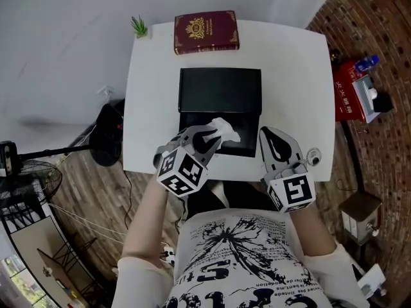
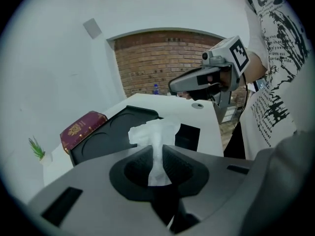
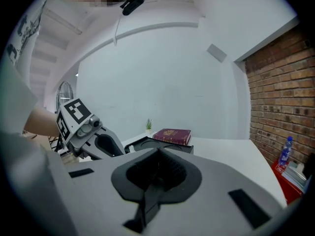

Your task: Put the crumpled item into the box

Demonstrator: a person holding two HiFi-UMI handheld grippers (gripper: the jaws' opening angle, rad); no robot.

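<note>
Two grippers sit nearest, both at the near edge of the one white table (image 1: pixel 292 76). The left gripper (image 1: pixel 215 136) has its jaws clamped on one crumpled white tissue (image 1: pixel 226 129); the wad sticks out past the fingertips, over the near half of the box (image 1: pixel 219 90). The tissue seems to be clear of the box floor, but the view is unclear. The right gripper (image 3: pixel 158 154) is closed with nothing between its jaws, just right of the box. One small round object (image 1: pixel 313 157) lies beside it. The one black box lies open. Behind it are one maroon book (image 1: pixel 205 32) and one small green plant (image 1: pixel 139 25) at the far edge.
</note>
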